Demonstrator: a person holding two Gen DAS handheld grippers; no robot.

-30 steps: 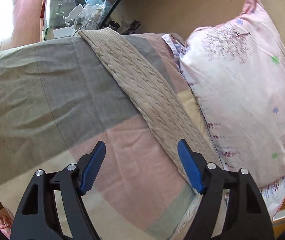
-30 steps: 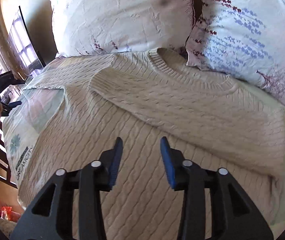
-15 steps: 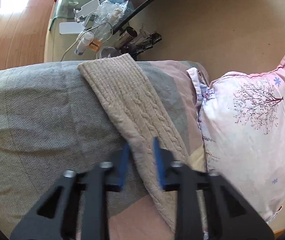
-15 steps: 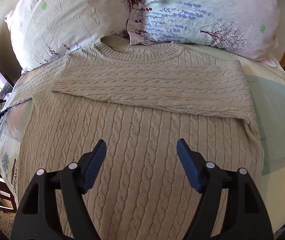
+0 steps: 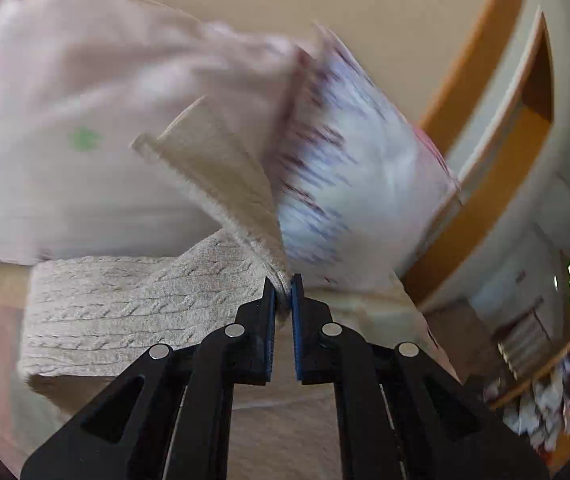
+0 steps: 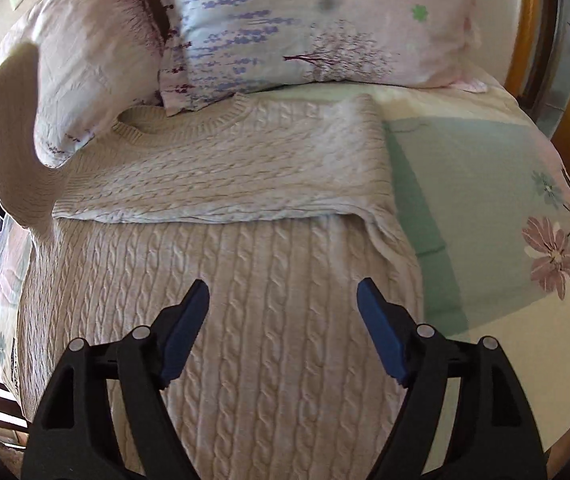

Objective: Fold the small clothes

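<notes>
A beige cable-knit sweater lies flat on the bed, collar toward the pillows, its right sleeve folded across the chest. My left gripper is shut on the left sleeve and holds it lifted, the cuff sticking up in front of the pillows. In the right wrist view that lifted sleeve hangs at the far left. My right gripper is open and empty, hovering over the sweater's body.
Two floral pillows lean at the bed's head. The patterned bedsheet shows right of the sweater. A wooden headboard and room furniture are at the right in the left wrist view.
My left gripper closed on the left sleeve and lifted it off the bed, swinging toward the pillows. My right gripper stayed open over the sweater and shifted slightly right.
</notes>
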